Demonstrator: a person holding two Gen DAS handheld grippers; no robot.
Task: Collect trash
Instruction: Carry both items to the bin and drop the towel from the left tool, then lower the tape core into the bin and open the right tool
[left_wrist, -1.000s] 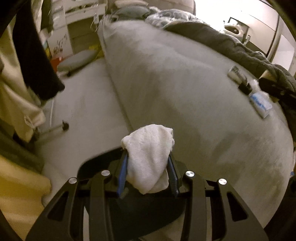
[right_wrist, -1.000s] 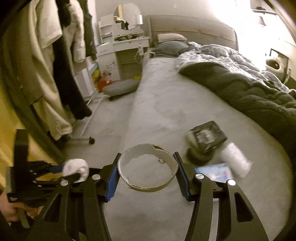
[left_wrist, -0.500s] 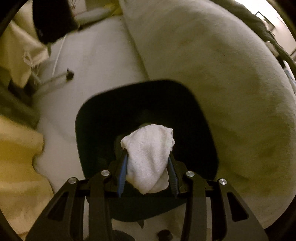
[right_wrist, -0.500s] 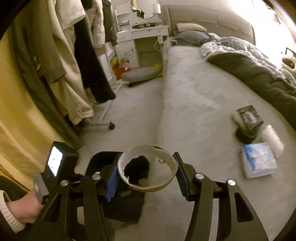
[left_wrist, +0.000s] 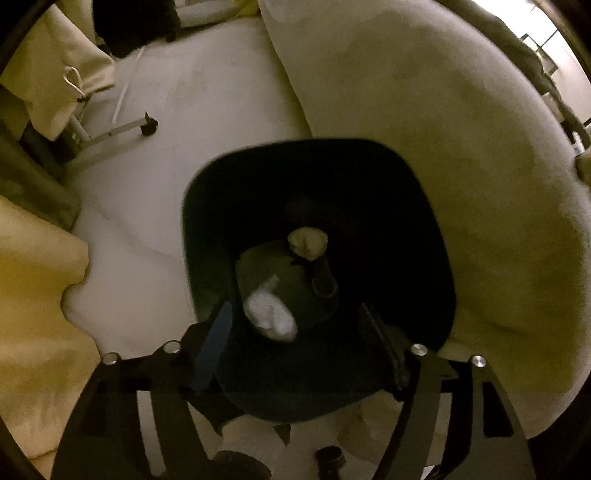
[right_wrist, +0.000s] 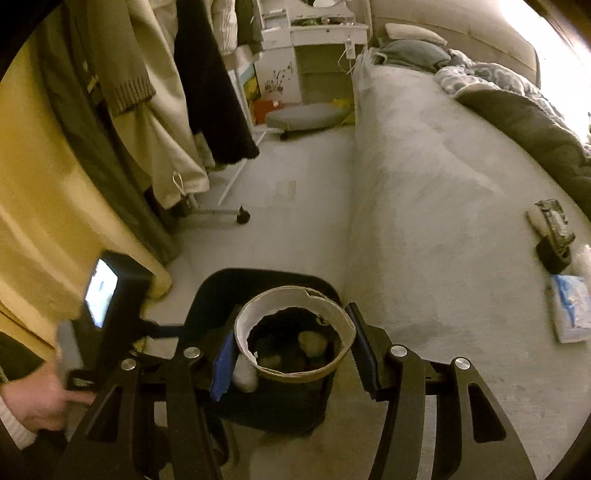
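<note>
In the left wrist view, the left tool is now standing wide with nothing between its blue-padded fingers, where half a second ago it was clamping a crumpled white tissue wad; that wad is now lying low in the centre of the frame, blurred as if still dropping or just landed, inside the black plastic waste bin that is filling the middle of the picture. Above and right of it in the bin, a tan crumpled scrap and a small dark round cup-like thing are resting on the bottom. So one piece of trash is counting as delivered, and this tool is becoming free for another pick. Moving right, in the right wrist view the right tool is squeezing a torn white-and-brown paper ring, like a cup rim, and is hovering directly over the same bin, whose mouth has drifted under the ring since a second ago, when the ring hung over the grey bed. Judging by this, letting the ring go is the likely next step. At the right edge of the frame, a dark wrapper packet and a blue-and-white tissue pack are lying on the bed, uncollected.
</note>
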